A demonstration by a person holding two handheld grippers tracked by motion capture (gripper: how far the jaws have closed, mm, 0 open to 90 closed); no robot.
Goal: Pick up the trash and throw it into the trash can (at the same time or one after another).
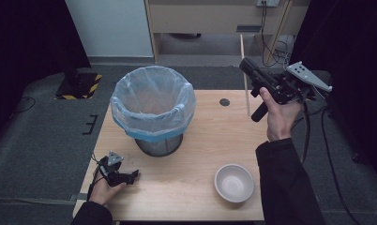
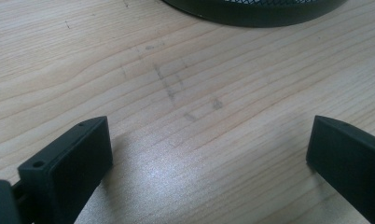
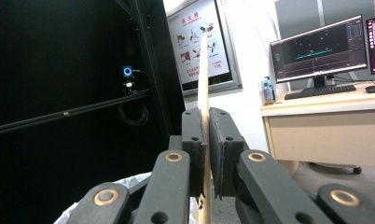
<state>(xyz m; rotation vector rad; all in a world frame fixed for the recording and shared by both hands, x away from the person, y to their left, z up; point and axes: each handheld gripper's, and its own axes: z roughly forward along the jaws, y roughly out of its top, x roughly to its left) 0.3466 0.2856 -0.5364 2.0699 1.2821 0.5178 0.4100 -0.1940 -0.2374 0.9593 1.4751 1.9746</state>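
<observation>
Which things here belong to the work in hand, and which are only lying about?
In use: thin wooden stick, clamped in the right gripper; lined bin, probably its target.
Lying about: white bowl, open left gripper resting on the table.

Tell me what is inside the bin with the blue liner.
The bin on the table is lined with a pale blue bag; the liner's inner walls look bare. Its bottom is hidden by the rim, so I cannot tell what lies there.
</observation>
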